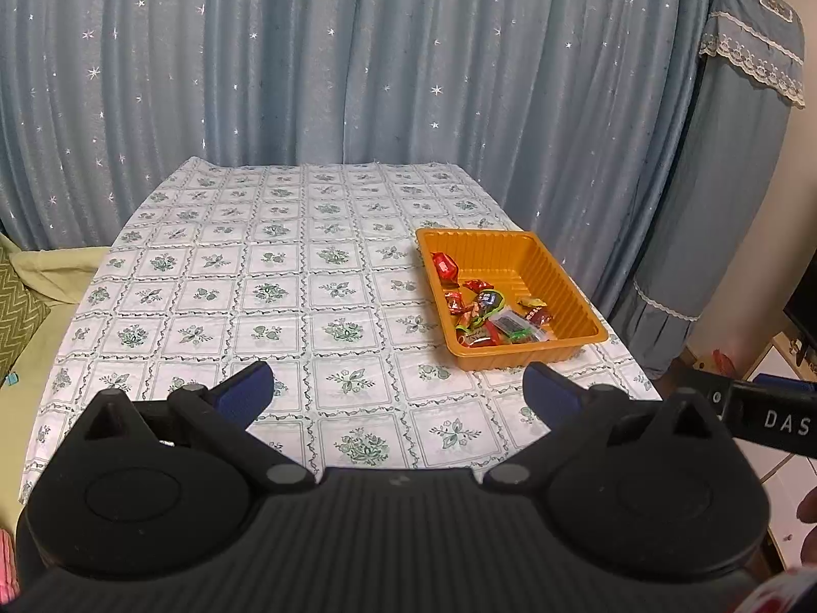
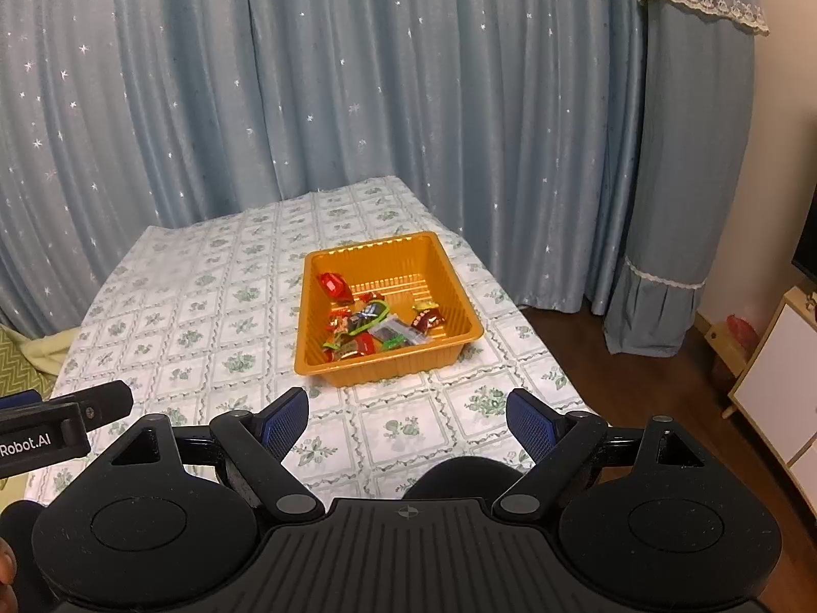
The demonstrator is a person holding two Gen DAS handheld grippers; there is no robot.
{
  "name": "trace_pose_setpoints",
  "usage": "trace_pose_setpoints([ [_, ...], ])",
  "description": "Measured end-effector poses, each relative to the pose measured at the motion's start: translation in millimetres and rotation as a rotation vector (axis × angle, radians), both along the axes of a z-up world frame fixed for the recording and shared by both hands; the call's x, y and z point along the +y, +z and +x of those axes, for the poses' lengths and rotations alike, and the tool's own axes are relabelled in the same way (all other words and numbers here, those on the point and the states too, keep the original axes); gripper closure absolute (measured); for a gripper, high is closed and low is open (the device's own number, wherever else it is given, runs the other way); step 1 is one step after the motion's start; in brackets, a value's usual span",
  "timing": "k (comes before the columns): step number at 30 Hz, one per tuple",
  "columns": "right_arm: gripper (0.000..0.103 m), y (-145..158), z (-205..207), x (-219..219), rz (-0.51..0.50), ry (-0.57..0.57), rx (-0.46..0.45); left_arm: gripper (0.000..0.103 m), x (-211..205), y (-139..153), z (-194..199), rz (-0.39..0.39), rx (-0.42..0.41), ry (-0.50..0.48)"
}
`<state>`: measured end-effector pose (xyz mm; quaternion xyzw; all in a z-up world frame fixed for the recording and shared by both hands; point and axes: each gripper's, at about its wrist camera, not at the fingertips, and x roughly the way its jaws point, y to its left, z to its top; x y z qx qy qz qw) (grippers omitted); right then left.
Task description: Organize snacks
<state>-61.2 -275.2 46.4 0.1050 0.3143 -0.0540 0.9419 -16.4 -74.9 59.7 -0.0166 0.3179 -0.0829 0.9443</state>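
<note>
An orange plastic tray (image 1: 572, 281) sits on the right side of the table and holds several wrapped snacks (image 1: 490, 314). It also shows in the right wrist view (image 2: 449, 276), with the snacks (image 2: 373, 327) in its near half. My left gripper (image 1: 398, 391) is open and empty, above the table's near edge, left of and short of the tray. My right gripper (image 2: 408, 419) is open and empty, held short of the tray's near wall. Each gripper's body shows at the edge of the other's view.
The table carries a white floral-check cloth (image 1: 286, 276). Blue star-patterned curtains (image 1: 357, 61) hang behind it. A yellow-green cushion (image 1: 20, 316) lies at the left. A white cabinet (image 2: 776, 378) and wooden floor (image 2: 613, 347) are at the right.
</note>
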Motion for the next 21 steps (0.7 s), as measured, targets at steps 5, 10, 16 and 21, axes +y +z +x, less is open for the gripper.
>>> trace_pose_setpoints([
  [5,0.019,-0.3,-0.4,-0.7,0.003,-0.001,-0.001,0.000,1.1,-0.5,0.5,-0.002,-0.001,0.000],
  [10,0.019,-0.2,-0.3,-0.9,0.001,0.000,0.002,0.000,1.7,-0.8,0.9,-0.003,0.003,0.002],
  [16,0.019,-0.1,0.2,-1.0,0.001,-0.001,0.002,0.000,1.9,-1.0,0.1,-0.002,0.001,0.002],
  [21,0.019,-0.4,0.8,-0.3,-0.001,-0.001,0.002,0.000,1.6,-1.1,0.1,0.000,0.001,0.003],
])
